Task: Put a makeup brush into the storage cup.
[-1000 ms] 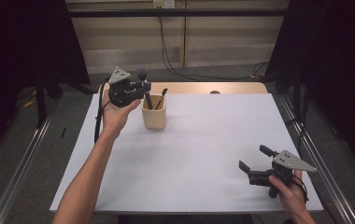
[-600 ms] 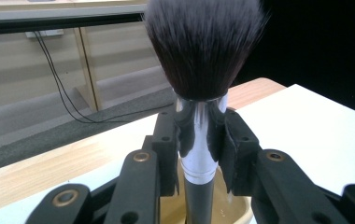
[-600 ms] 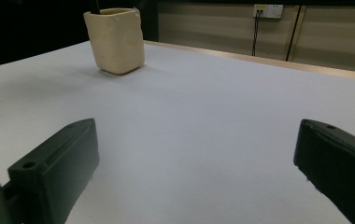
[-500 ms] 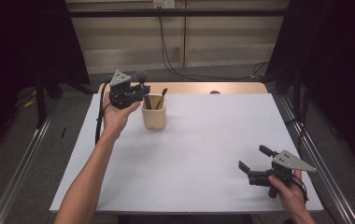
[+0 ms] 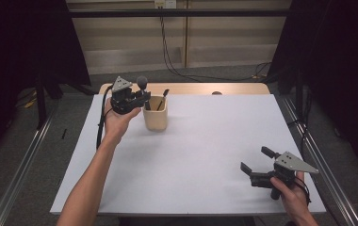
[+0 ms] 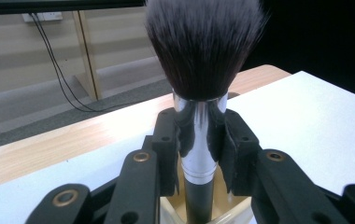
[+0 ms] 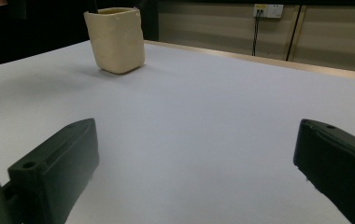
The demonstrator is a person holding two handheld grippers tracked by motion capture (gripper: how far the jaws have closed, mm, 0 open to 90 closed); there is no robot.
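Pinching makeup brush point(image 6: 199, 140) upright over beige cup point(image 5: 155, 114), left gripper point(image 5: 142, 99); right gripper point(image 5: 257, 160) fingers spread

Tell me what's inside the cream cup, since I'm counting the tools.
The cream cup holds a dark-handled tool leaning on its rim, plus the lower handle of the brush clamped in the left gripper. The cup wall hides anything lower.

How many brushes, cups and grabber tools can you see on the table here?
Brushes: 2, the fluffy brush held by the left gripper over the cup, and a dark brush standing in the cup.
Cups: 1, the cream cup.
Grabber tools: 2, the left gripper and the right gripper, which is open and holds nothing.
Total: 5.
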